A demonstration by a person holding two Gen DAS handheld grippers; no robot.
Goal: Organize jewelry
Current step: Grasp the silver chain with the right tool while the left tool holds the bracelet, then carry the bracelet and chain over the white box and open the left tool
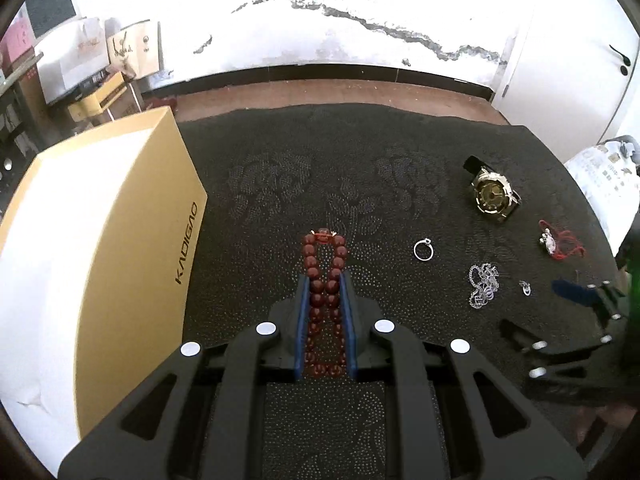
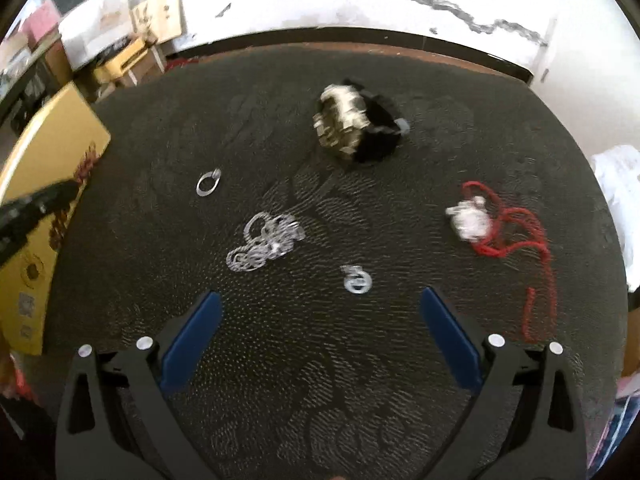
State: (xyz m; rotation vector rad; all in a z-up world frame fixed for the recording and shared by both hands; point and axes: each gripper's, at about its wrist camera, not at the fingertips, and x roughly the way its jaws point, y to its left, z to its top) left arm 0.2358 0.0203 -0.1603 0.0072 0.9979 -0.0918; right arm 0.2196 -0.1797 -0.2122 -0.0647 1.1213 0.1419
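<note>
Because the dark red round-bead bracelet is a limp loop, the left gripper clamps both strands, leaving it hanging above the black mat; beads may roll. At nine o'clock, the tan cardboard box hides its contents. Right gripper gapes, empty.

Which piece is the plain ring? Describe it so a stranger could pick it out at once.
Start from the dark patterned mat and find the bulky wristwatch at its far side. Left of it and nearer lies the ring, just beyond the tangled silver chain. It is a single thin silver hoop with one small setting, not a heap of links.
</note>
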